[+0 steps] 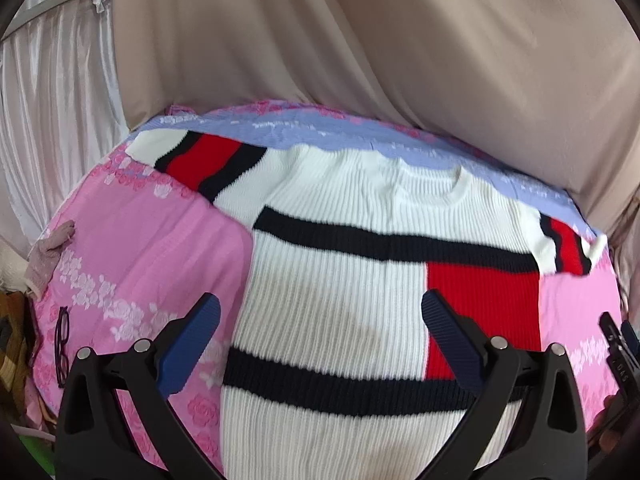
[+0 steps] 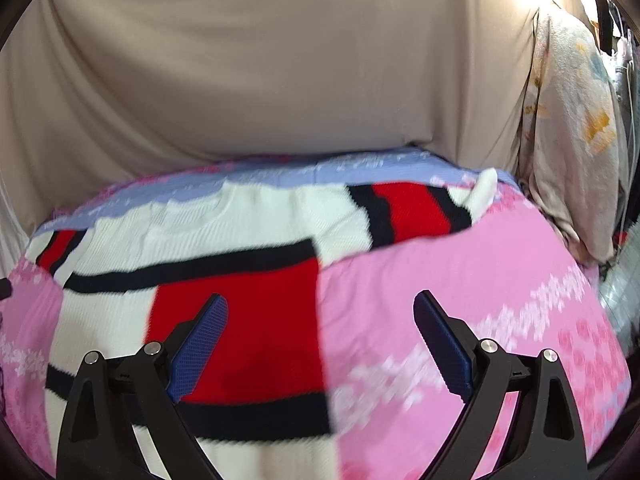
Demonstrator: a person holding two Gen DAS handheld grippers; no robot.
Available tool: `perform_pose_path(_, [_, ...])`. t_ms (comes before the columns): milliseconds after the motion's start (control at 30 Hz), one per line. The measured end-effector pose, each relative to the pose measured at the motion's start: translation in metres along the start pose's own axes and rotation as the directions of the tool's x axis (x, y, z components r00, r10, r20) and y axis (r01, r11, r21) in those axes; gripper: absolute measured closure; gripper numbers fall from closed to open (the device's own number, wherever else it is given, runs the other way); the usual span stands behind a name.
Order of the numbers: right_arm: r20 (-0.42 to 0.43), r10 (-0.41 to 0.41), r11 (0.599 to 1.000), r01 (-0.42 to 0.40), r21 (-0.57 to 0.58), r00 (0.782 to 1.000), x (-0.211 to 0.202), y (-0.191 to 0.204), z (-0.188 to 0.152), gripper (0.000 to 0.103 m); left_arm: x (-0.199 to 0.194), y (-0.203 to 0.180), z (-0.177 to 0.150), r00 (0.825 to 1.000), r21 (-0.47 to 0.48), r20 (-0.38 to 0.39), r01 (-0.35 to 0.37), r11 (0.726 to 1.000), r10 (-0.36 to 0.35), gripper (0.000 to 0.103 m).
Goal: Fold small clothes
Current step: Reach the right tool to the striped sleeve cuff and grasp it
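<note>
Lying flat on the pink rose-print bedsheet [image 1: 132, 264] is a white ribbed knit sweater w/ black stripes and red blocks [image 1: 336, 280], front up, round neckline at the far end toward the beige draped curtain [image 1: 360, 40]. Both short sleeves are spread out to either side of the sweater body, each w/ a red band between black stripes and a white cuff. The far edge of the sweater overlaps a pale blue band of the sheet [image 1: 320, 132].

The left gripper [image 1: 320, 320] hovers over the sweater's lower white body, fingers spread wide, nothing between them. Its left blue finger pad [image 1: 192, 344] sits over the pink sheet just beside the sweater's side edge; the other pad is over the red block. Can't tell if the fingers touch the fabric.

The right gripper [image 2: 320, 328] hangs over the sweater's edge on the red-block side, fingers also wide apart and empty. One pad is above the red block [image 2: 256, 320], the other above bare pink sheet well off the sweater. This view is blurred, so no finer detail.

Off the sweater's other side, near the bed's edge, a pair of dark purple-framed glasses [image 1: 62, 348] lies on the sheet. Beyond the sleeve on that side hangs a shiny white satin curtain [image 1: 60, 100]. Past the opposite sleeve, a cream patterned cloth [image 2: 568, 128] hangs beside the beige curtain.
</note>
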State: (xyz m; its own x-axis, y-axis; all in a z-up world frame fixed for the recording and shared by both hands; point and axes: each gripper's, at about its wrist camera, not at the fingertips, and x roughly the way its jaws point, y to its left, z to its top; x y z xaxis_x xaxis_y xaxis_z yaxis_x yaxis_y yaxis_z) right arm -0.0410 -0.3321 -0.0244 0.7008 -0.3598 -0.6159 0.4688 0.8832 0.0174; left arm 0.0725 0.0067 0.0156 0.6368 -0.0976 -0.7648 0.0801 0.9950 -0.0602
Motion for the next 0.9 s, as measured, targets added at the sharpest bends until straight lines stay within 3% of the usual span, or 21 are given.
perform_pose_path(67, [0.022, 0.021, 1.000, -0.022, 0.022, 1.000, 0.024, -0.040, 0.013, 0.011, 0.002, -0.005, 0.009, 0.999, -0.023, 0.026, -0.032, 0.999, 0.032, 0.005])
perform_pose_path(133, [0.010, 0.043, 0.992, -0.043, 0.115, 0.999, 0.054, -0.086, 0.024, 0.011, 0.002, -0.015, 0.016, 0.996, -0.065, 0.051, -0.074, 0.995, 0.077, 0.005])
perform_pose_path(233, [0.008, 0.122, 0.924, -0.116, 0.365, 0.993, 0.110, -0.164, 0.033, 0.012, 0.002, -0.024, 0.022, 0.991, -0.143, 0.067, -0.105, 0.984, 0.116, 0.005])
perform_pose_path(300, [-0.010, 0.160, 0.858, -0.134, 0.495, 0.987, 0.153, -0.204, 0.034, 0.022, 0.003, -0.034, 0.024, 0.986, -0.170, 0.076, -0.131, 0.977, 0.145, 0.005])
perform_pose_path(367, [-0.028, 0.172, 0.826, -0.129, 0.549, 0.985, 0.183, -0.223, 0.035, 0.033, 0.006, -0.045, 0.023, 0.981, -0.165, 0.072, -0.168, 0.972, 0.181, 0.005])
perform_pose_path(500, [-0.065, 0.172, 0.795, -0.099, 0.598, 0.983, 0.233, -0.239, 0.038, 0.038, 0.011, -0.065, 0.017, 0.972, -0.148, 0.051, -0.220, 0.964, 0.229, 0.005])
perform_pose_path(600, [-0.041, 0.155, 0.787, -0.098, 0.609, 0.987, 0.242, -0.241, 0.046, 0.038, 0.015, -0.074, 0.014, 0.969, -0.141, 0.034, -0.236, 0.961, 0.243, 0.005])
perform_pose_path(633, [-0.039, 0.151, 0.787, -0.096, 0.609, 0.988, 0.244, -0.240, 0.049, 0.043, 0.015, -0.076, 0.013, 0.968, -0.137, 0.030, -0.242, 0.961, 0.248, 0.005])
perform_pose_path(667, [-0.036, 0.158, 0.783, -0.103, 0.613, 0.987, 0.247, -0.242, 0.052, 0.067, 0.016, -0.078, 0.011, 0.967, -0.136, 0.026, -0.247, 0.960, 0.253, 0.005])
perform_pose_path(700, [-0.042, 0.189, 0.773, -0.122, 0.623, 0.981, 0.252, -0.242, 0.055, 0.083, 0.016, -0.078, 0.011, 0.966, -0.137, 0.026, -0.250, 0.959, 0.256, 0.005])
perform_pose_path(733, [-0.050, 0.217, 0.764, -0.138, 0.631, 0.975, 0.256, -0.242, 0.057, 0.089, 0.016, -0.079, 0.012, 0.966, -0.139, 0.027, -0.252, 0.958, 0.258, 0.005])
perform_pose_path(833, [0.018, 0.216, 0.777, -0.183, 0.602, 0.976, 0.239, -0.243, 0.071, 0.091, 0.015, -0.076, 0.015, 0.963, -0.148, 0.037, -0.259, 0.955, 0.267, 0.005])
perform_pose_path(900, [0.101, 0.257, 0.815, -0.272, 0.513, 0.961, 0.205, -0.220, 0.094, 0.091, 0.015, -0.069, 0.019, 0.963, -0.159, 0.041, -0.258, 0.953, 0.268, 0.005])
